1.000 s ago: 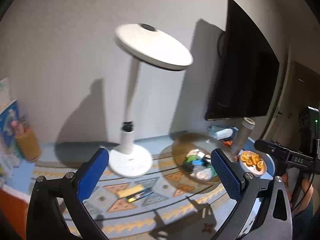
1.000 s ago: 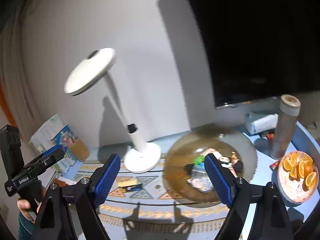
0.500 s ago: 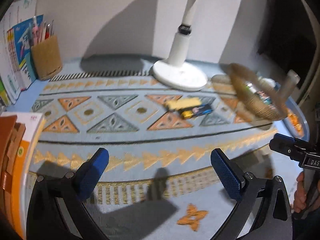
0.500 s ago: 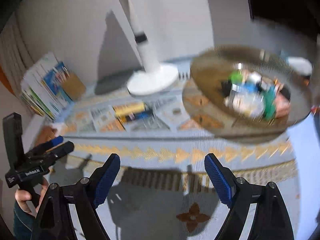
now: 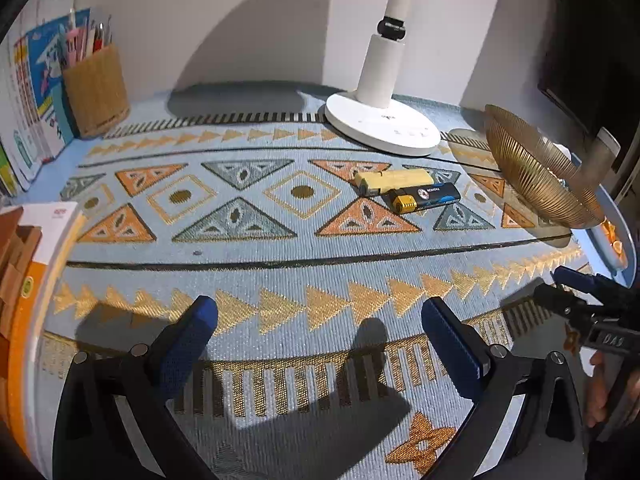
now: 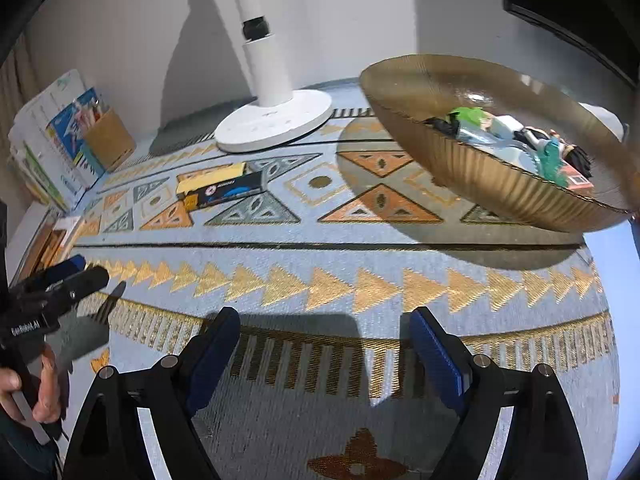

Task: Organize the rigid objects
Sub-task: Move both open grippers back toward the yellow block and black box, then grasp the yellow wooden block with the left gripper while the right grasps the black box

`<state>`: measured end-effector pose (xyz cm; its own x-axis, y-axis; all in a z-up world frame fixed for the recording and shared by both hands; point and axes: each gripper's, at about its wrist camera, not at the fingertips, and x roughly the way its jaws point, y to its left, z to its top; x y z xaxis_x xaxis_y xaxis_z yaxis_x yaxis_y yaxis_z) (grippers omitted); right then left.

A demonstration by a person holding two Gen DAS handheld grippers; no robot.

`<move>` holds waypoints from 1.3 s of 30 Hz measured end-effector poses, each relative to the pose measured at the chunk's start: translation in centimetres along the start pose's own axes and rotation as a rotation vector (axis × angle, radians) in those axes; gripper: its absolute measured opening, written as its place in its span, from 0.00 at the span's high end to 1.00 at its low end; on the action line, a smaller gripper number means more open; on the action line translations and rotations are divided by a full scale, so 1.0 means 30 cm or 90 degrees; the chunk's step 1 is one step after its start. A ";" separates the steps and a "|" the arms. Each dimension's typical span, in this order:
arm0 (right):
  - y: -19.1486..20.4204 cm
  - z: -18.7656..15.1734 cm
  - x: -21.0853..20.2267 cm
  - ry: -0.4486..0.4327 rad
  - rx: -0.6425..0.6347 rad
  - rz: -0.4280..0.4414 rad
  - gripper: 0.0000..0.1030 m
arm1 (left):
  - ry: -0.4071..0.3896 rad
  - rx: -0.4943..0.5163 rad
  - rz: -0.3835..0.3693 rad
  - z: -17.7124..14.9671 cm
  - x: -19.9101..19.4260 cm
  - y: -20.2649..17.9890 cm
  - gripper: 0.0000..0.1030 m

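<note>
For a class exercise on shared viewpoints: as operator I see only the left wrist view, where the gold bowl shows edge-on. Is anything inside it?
Observer: Yes. The right wrist view looks into the bowl: it holds a heap of small things, one of them a bright green thing.
Operator: Is the right gripper holding anything?
Observer: No. The right gripper is open, with only the patterned cloth showing between its fingers.
</note>
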<state>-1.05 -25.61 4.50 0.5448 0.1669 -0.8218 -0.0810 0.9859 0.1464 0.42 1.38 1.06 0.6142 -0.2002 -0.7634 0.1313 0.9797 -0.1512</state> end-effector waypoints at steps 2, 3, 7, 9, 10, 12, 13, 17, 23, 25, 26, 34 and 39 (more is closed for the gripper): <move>0.004 0.004 0.007 0.002 -0.003 -0.001 0.17 | 0.008 -0.013 -0.009 0.003 0.005 0.013 0.01; 0.004 0.006 0.009 0.002 -0.004 -0.001 0.17 | 0.010 -0.018 -0.011 0.003 0.006 0.017 0.01; 0.009 0.012 0.019 0.008 -0.009 0.003 0.12 | 0.024 -0.020 0.008 0.007 0.022 0.012 0.01; 0.021 0.014 0.026 0.015 -0.021 0.000 0.09 | 0.037 -0.009 0.017 0.013 0.035 0.001 0.01; 0.025 0.014 0.029 0.017 -0.025 -0.002 0.08 | 0.039 -0.007 0.014 0.019 0.038 -0.002 0.01; 0.035 0.019 0.034 0.027 -0.037 -0.007 0.08 | 0.044 -0.005 -0.005 0.042 0.045 -0.005 0.01; 0.041 0.030 0.040 0.038 -0.047 -0.005 0.08 | 0.046 -0.003 -0.012 0.058 0.049 -0.007 0.01; 0.074 0.117 0.059 0.065 -0.096 0.012 0.08 | 0.038 0.048 -0.009 0.145 0.072 -0.026 0.01; 0.191 0.254 0.147 0.046 -0.236 0.037 0.08 | 0.055 0.140 -0.007 0.235 0.168 -0.041 0.01; 0.221 0.278 0.190 0.042 -0.272 0.035 0.15 | 0.059 0.157 -0.012 0.256 0.193 -0.039 0.01; 0.232 0.287 0.208 0.044 -0.283 0.039 0.16 | 0.060 0.164 -0.015 0.262 0.201 -0.039 0.01; 0.253 0.346 0.324 0.050 -0.305 0.060 0.17 | 0.063 0.211 -0.024 0.303 0.279 -0.069 0.01; 0.275 0.372 0.356 0.053 -0.314 0.104 0.17 | 0.065 0.181 -0.039 0.322 0.303 -0.048 0.03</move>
<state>13.39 -15.85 3.08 0.4251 0.2994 -0.8542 -0.5539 0.8324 0.0161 13.32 -1.94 0.40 0.5187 -0.2425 -0.8198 0.3867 0.9218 -0.0280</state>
